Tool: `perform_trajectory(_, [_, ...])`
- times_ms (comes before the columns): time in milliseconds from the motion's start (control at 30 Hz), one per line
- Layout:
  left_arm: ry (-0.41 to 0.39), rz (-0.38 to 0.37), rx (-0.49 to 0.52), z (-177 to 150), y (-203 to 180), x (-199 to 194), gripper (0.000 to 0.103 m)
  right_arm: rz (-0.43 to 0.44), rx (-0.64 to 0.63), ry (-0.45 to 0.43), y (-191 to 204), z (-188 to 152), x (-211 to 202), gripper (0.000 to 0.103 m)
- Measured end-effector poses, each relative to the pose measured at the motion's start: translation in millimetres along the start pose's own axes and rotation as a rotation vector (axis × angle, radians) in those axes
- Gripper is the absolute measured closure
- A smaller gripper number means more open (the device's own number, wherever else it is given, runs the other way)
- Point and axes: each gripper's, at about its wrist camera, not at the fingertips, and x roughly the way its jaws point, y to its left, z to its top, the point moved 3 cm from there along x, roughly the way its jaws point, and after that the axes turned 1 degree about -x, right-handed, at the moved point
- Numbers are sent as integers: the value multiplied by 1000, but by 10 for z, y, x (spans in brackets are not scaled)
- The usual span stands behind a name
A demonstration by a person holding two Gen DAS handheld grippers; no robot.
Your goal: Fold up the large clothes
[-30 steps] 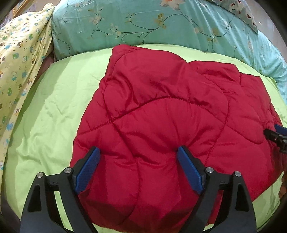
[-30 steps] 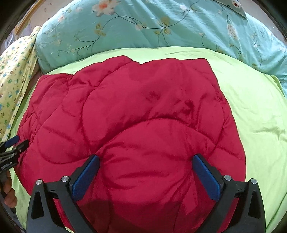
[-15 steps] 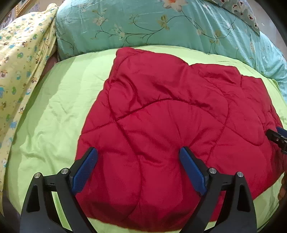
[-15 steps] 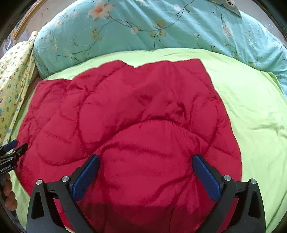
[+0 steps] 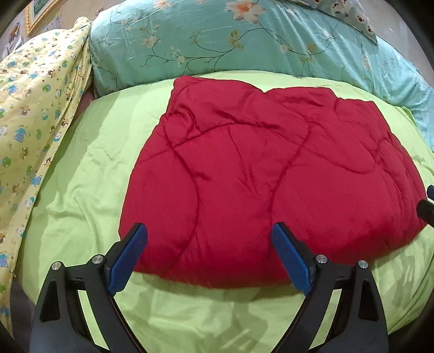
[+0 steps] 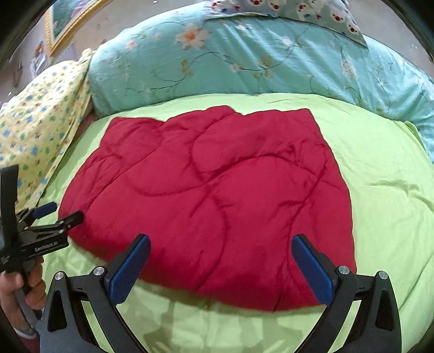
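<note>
Lying folded on green bedsheet (image 5: 81,173), red quilted garment (image 5: 257,176), apparently padded, both grippers' fingers (image 5: 127,260) spread, empty.

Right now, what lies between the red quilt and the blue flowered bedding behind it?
Only a bare strip of green sheet separates the red quilt from the blue flowered bedding, clearest in the right wrist view.

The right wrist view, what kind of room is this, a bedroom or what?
Most likely a bedroom. The red quilted garment lies on a bed with a lime green sheet, a teal floral pillow sits behind it, and a gold-framed picture hangs on the wall.
</note>
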Motion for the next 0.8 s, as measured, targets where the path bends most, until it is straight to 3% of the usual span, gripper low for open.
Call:
perform_trajectory(367, [-8,16,-6,-218,-23,-233,9,-16,-21,26,40,-267,-140,0])
perform_trajectory(800, [-41,66,71,-380,-143,-459,9,-11,-81,50,166,-365,-311,0])
